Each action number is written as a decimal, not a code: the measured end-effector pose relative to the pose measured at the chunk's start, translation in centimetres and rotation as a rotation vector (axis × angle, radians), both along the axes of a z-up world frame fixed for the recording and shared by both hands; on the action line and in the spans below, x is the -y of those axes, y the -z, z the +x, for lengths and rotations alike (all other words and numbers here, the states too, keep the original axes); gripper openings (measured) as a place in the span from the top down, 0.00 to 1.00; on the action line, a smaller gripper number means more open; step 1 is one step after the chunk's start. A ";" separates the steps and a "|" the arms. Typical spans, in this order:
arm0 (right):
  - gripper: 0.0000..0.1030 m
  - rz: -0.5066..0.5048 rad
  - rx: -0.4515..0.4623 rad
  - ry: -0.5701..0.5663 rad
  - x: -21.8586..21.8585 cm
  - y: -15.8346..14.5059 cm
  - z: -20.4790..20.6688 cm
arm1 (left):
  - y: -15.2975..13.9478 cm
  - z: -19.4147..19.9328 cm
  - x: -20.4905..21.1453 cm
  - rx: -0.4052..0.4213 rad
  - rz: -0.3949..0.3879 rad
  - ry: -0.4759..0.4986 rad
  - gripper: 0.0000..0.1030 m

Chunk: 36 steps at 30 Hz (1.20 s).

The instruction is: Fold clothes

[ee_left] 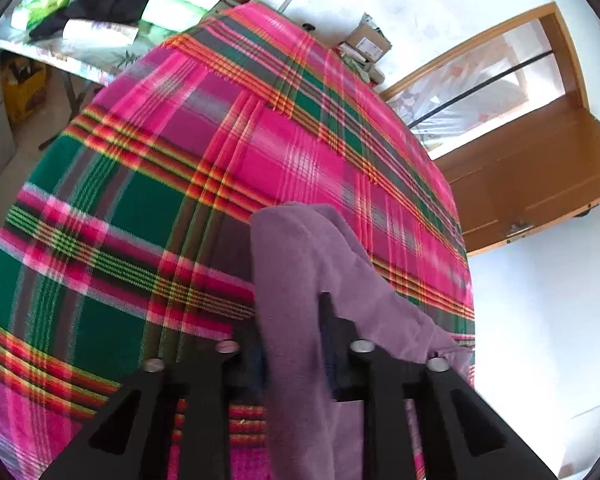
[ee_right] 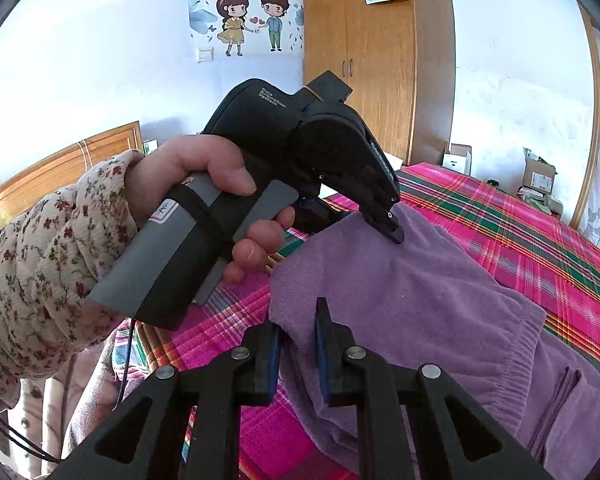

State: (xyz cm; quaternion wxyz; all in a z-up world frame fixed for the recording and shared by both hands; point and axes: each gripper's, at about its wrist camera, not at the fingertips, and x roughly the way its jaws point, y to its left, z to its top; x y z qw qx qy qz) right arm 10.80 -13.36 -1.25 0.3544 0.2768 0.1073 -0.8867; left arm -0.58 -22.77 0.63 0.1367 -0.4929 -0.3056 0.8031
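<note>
The purple garment [ee_right: 440, 312] lies on the plaid blanket [ee_right: 520, 232], long axis toward the lower right. Left gripper [ee_right: 394, 232] and right gripper [ee_right: 298, 344] each pinch its edge. Left housing reads "Data Acquisition System".

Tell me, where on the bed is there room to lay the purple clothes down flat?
The plaid blanket is bare ahead of the purple garment, up to the far edge by the cluttered table. Another bare strip runs beside the garment toward the cardboard boxes. It's crowded where the left gripper and right gripper pinch the cloth.
</note>
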 end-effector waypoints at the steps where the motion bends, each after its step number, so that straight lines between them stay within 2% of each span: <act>1: 0.85 0.000 0.000 -0.001 0.0 -0.1 0.3 | -0.1 0.0 0.0 -0.004 -0.002 -0.002 0.85; 14: 0.85 -0.025 0.006 -0.043 1.1 -0.8 1.9 | -1.6 0.6 0.5 -0.043 -0.055 -0.006 0.89; 16: 0.85 -0.045 0.023 -0.045 0.6 -1.0 1.9 | -1.7 0.7 0.7 -0.037 -0.063 -0.010 0.89; 21: 0.85 -0.085 0.010 -0.032 -0.8 -2.0 2.3 | -2.7 0.8 -0.5 -0.019 -0.143 0.027 0.89; 36: 0.85 -0.208 -0.021 0.033 -7.0 -5.9 4.6 | -7.9 1.9 -4.2 -0.103 -0.185 0.043 0.89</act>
